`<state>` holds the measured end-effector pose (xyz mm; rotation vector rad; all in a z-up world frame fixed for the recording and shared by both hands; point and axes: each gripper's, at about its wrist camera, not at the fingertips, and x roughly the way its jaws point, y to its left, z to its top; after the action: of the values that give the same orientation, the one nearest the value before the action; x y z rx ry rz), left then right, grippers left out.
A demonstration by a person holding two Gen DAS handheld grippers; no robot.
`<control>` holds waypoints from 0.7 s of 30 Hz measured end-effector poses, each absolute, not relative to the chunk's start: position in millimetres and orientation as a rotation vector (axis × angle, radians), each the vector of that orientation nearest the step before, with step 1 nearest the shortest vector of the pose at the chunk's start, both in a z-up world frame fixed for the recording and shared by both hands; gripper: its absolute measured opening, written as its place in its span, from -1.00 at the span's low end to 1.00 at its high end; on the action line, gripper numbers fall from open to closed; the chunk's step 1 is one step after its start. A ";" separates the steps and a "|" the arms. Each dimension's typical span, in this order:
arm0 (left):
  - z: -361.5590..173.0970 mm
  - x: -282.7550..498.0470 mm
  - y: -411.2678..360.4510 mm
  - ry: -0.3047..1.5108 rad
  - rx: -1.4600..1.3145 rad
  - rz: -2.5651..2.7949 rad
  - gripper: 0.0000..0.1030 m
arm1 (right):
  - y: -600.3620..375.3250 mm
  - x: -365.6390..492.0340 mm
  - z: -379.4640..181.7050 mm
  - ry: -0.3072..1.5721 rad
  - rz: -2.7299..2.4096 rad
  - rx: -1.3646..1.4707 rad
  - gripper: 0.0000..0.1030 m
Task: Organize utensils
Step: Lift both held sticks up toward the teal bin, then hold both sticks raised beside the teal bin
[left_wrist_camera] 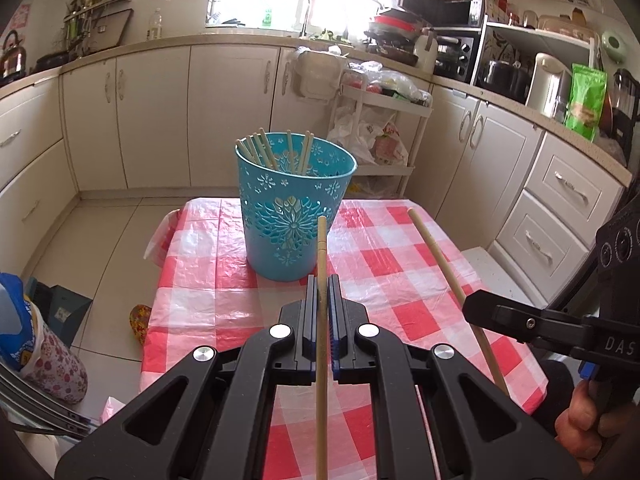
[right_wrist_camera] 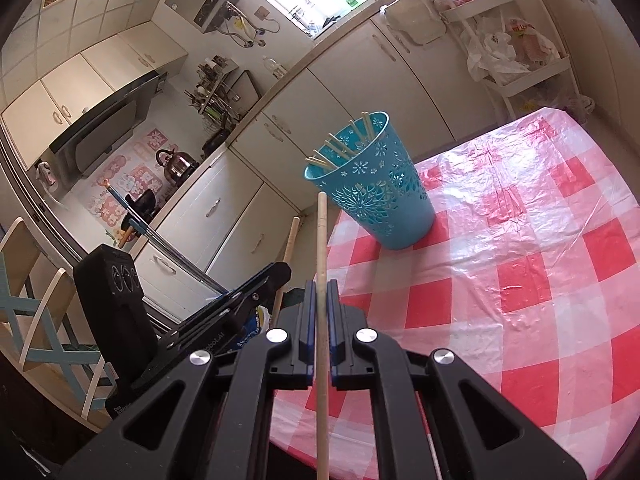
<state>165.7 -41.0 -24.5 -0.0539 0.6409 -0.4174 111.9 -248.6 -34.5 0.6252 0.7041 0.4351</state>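
A teal cut-out basket [left_wrist_camera: 294,208] [right_wrist_camera: 372,184] stands on the red-and-white checked table [left_wrist_camera: 400,280] [right_wrist_camera: 520,260] with several wooden chopsticks [left_wrist_camera: 264,150] [right_wrist_camera: 340,146] leaning inside it. My left gripper [left_wrist_camera: 322,280] is shut on one wooden chopstick [left_wrist_camera: 322,248], whose tip points toward the basket. My right gripper [right_wrist_camera: 321,285] is shut on another chopstick [right_wrist_camera: 321,232]. In the left wrist view the right gripper [left_wrist_camera: 470,304] and its chopstick [left_wrist_camera: 436,256] sit to the right. From the right wrist camera the left gripper [right_wrist_camera: 282,270] shows at the left with its chopstick [right_wrist_camera: 291,240].
Kitchen cabinets [left_wrist_camera: 160,112] and counters ring the table. A white trolley with bags [left_wrist_camera: 380,136] stands behind the basket. A wooden chair [right_wrist_camera: 44,320] is at the left of the right wrist view. A person's hand [left_wrist_camera: 592,420] holds the right gripper's handle.
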 end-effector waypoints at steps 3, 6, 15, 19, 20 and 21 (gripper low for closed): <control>-20.1 163.7 -37.1 0.631 -0.083 -0.422 -0.91 | -248.0 110.9 -33.6 0.699 0.438 0.627 -0.88; -18.0 163.0 -33.9 0.625 -0.097 -0.423 -0.91 | -247.9 110.4 -33.4 0.698 0.439 0.629 -0.88; -16.2 160.8 -30.6 0.611 -0.119 -0.427 -0.91 | -247.6 108.8 -32.3 0.694 0.431 0.632 -0.88; -12.5 158.7 -28.3 0.601 -0.129 -0.430 -0.91 | -247.1 106.7 -27.4 0.675 0.423 0.620 -0.88; -11.7 158.0 -27.5 0.600 -0.133 -0.431 -0.91 | -246.5 105.5 -26.5 0.670 0.419 0.614 -0.88; -11.1 157.2 -26.7 0.598 -0.137 -0.431 -0.91 | -246.3 104.7 -25.7 0.665 0.415 0.607 -0.88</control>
<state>157.2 -26.7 -11.1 -0.1369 0.5982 -0.4310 104.7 -246.3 -25.7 0.6075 0.6646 0.4152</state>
